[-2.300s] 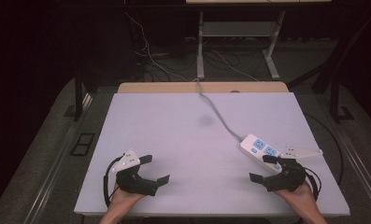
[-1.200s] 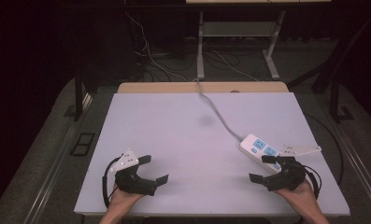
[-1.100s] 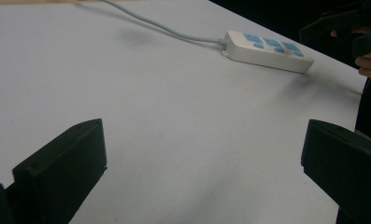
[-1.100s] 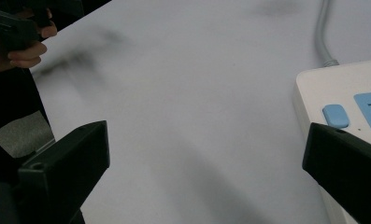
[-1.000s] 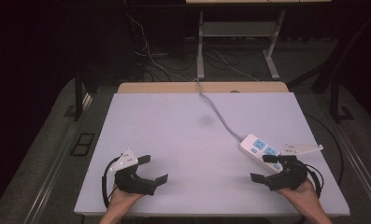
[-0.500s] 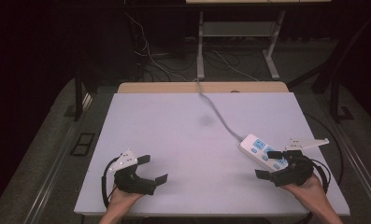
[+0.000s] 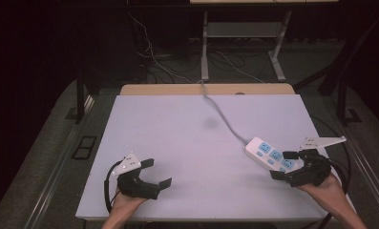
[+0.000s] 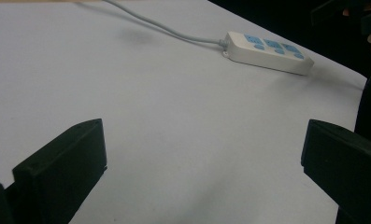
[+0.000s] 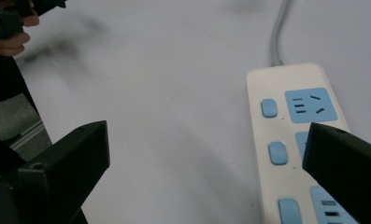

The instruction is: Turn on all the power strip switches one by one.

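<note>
Right gripper point(image 7: 283, 165) at the near right of the table point(image 7: 177, 124), jaws spread wide, nothing between them. In the right gripper view one jaw hangs over the near end of the power strip point(image 9: 297, 140), the other over bare table to the side; whether the jaw touches the strip, cannot tell. Strip lies flat near the right edge, blue sockets and switches up, grey cord point(image 7: 223, 117) running off toward the far edge. Left gripper point(image 7: 158, 172) low at the near left, jaws also wide and empty, well apart from the strip.

Judgement: early stage. Approach made; strip not yet gripped or lifted, no plug in any socket. Grasp and everything after it remain.
</note>
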`<state>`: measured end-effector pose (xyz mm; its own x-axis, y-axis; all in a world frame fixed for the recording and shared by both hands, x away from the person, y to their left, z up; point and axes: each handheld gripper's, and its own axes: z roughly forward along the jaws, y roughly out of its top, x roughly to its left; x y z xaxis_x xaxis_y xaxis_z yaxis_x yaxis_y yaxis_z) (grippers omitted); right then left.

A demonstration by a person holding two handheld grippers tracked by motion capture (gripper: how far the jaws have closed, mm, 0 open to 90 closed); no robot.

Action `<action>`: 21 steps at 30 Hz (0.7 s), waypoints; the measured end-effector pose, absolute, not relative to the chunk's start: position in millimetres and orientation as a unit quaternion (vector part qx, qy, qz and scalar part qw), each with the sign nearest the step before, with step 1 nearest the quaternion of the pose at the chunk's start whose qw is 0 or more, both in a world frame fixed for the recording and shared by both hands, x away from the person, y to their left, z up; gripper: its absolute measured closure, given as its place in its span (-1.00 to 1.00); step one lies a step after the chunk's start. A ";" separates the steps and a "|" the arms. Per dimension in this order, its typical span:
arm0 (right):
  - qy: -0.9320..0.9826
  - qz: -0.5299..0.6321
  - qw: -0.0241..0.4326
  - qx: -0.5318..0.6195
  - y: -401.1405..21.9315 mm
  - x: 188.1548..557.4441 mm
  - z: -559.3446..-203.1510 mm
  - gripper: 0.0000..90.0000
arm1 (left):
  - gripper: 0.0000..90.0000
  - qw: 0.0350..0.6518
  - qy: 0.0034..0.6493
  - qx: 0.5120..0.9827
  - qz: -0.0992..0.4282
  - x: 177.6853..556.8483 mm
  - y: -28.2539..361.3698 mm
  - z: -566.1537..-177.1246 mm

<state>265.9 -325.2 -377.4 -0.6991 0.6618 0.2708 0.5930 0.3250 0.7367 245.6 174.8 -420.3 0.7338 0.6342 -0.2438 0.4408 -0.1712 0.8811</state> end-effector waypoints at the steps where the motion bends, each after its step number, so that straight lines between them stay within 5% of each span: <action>1: 0.814 0.432 0.041 0.386 -326.4 266.4 -376.8 -0.99 | -1.00 0.538 0.354 0.760 0.090 245.5 174.8 -420.3; 21: 0.838 0.383 0.036 0.386 -338.0 280.2 -371.7 -0.99 | -1.00 0.535 0.354 0.762 0.089 245.8 174.0 -420.9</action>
<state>280.2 -338.0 -371.7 -0.6991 0.6749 0.2361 0.6203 0.4082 0.6698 245.8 174.0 -420.9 0.7333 0.6344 -0.2446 0.4448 -0.1756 0.8782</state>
